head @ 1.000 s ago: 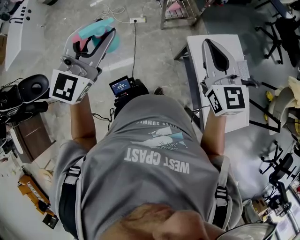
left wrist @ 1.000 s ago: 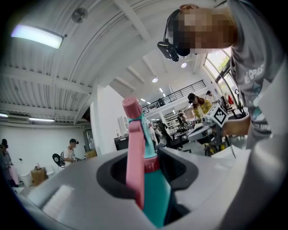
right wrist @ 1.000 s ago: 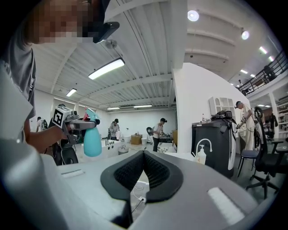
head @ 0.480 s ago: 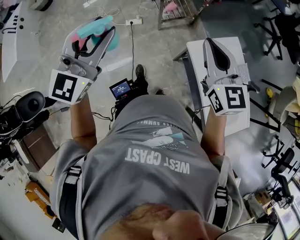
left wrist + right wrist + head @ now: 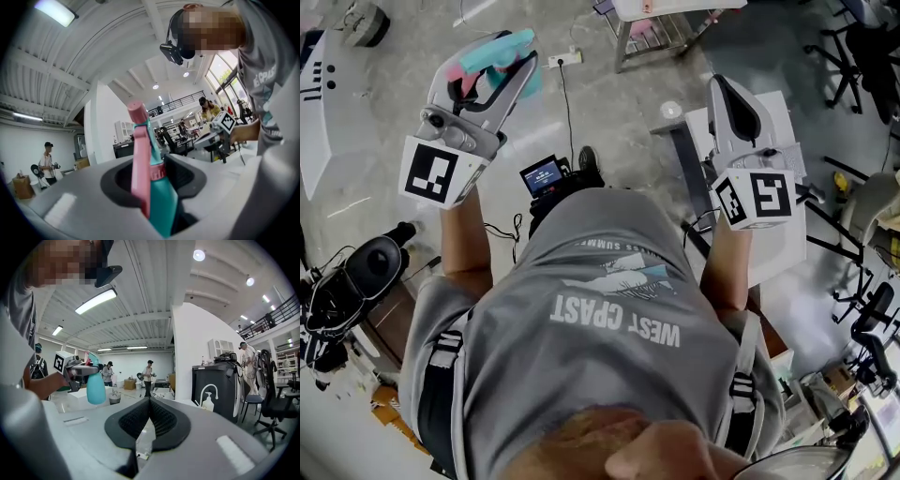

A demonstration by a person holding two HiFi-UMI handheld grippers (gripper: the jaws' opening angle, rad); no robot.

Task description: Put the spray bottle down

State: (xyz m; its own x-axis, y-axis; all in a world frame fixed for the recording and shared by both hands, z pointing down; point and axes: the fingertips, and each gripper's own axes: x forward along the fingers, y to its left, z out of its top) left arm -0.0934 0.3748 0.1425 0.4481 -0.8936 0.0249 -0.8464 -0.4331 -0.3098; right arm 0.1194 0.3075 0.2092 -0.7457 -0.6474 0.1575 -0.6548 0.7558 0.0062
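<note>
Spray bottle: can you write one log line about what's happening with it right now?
left claw: shut on spray bottle | spray bottle: upright, in the air, not set down | right claw: shut, empty

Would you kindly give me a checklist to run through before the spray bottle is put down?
1. Grip: ok. The left gripper is closed on the neck of the teal plastic spray bottle with a pink trigger head.
2. Bottle attitude: ok. Its head is up and its body hangs below the jaws.
3. Surface beneath the bottle: not ok. Only the grey concrete floor lies below it; the white table is under the right gripper.
4. Right gripper: ok. It is shut and empty.
5. Free spot on the table: cannot tell. The right gripper hides much of its top.
</note>
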